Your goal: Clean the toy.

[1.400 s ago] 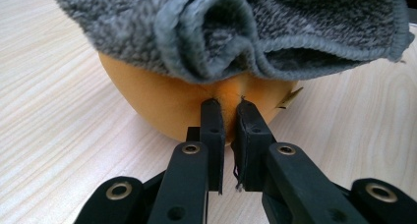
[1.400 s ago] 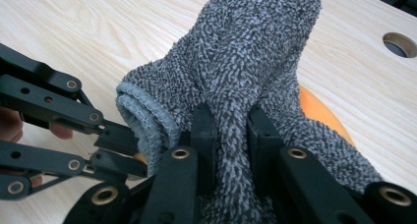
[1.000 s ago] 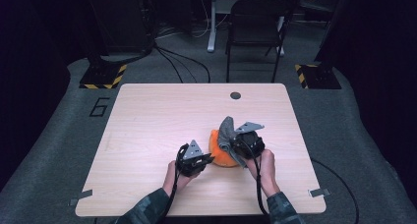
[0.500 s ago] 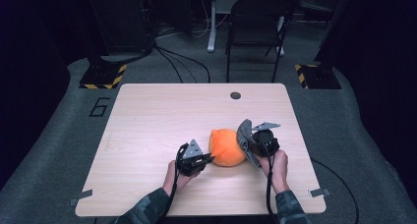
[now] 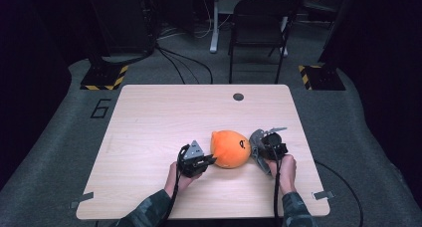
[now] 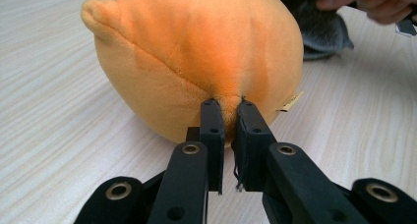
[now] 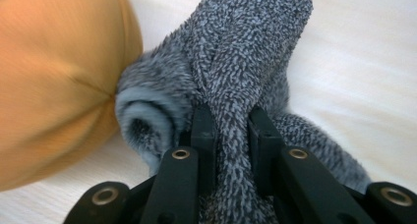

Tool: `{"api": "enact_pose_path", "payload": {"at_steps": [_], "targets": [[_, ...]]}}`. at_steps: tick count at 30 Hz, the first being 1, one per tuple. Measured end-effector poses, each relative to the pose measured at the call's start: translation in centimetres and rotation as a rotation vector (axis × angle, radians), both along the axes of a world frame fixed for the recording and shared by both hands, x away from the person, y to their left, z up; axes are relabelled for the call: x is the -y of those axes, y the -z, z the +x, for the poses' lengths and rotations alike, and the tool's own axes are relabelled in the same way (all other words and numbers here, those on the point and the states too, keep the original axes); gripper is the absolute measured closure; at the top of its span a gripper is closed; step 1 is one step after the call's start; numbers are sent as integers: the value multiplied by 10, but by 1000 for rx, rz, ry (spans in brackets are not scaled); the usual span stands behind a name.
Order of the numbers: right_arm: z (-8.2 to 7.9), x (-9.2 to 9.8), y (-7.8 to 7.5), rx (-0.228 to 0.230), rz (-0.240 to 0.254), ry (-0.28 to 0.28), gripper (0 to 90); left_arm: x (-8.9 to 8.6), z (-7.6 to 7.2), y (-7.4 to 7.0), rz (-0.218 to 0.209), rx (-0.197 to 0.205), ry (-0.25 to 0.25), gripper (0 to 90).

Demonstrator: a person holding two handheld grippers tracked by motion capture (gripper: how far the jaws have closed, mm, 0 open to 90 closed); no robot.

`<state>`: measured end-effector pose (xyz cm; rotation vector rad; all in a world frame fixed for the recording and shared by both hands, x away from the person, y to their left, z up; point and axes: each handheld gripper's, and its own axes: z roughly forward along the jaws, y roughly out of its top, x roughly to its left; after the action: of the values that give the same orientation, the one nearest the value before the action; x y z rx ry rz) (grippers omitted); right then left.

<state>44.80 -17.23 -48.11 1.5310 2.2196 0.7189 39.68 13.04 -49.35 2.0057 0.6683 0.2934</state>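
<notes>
An orange plush toy (image 5: 230,148) lies near the table's front middle. My left gripper (image 5: 209,161) is shut on a pinch of its fabric at its near left side; in the left gripper view the orange plush toy (image 6: 196,57) bulges above the pinching left gripper (image 6: 228,117). A grey fuzzy sock (image 5: 257,147) hangs rumpled just right of the toy, with my right gripper (image 5: 263,151) shut on it. In the right gripper view the grey sock (image 7: 241,71) runs between the jaws of the right gripper (image 7: 232,130) and touches the orange toy (image 7: 54,81).
The wooden table (image 5: 164,117) has a round cable hole (image 5: 238,96) at its far middle. A black chair (image 5: 259,23) stands beyond the far edge. Yellow-black striped blocks (image 5: 104,77) lie on the floor at both far corners.
My right gripper has carried the grey sock off the top of the toy, rightward and down to the table beside it. The toy is now uncovered. The left gripper has kept still.
</notes>
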Motion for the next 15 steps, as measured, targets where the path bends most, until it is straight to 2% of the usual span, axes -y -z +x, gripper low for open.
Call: {"api": "enact_pose_path", "payload": {"at_steps": [2, 3, 4, 5, 7, 9, 11, 13, 15], "targets": [[-5, 5, -19, 57, 32, -1, 770, 1, -1, -1, 0, 3, 4, 833], [-5, 5, -19, 57, 32, -1, 770, 1, -1, -1, 0, 3, 4, 833], [-14, 7, -45, 118, 102, -11, 769, 1, -1, -1, -1, 11, 3, 833], [-19, 4, -56, 145, 125, -26, 770, 1, -1, -1, 1, 10, 7, 833], [-28, -6, -75, 188, 172, -89, 770, 2, -1, -2, 0, 14, 11, 833], [-36, -25, -87, 203, 203, -145, 769, 2, -1, -2, -3, 13, 13, 833], [-40, -47, -90, 215, 208, -213, 768, 2, -1, -2, -5, 12, 16, 833], [-42, -69, -85, 212, 177, -257, 765, 2, -2, -2, -4, 19, 18, 832], [-43, -88, -75, 249, 125, -279, 764, 3, -2, -2, -3, 21, 28, 832]]}}
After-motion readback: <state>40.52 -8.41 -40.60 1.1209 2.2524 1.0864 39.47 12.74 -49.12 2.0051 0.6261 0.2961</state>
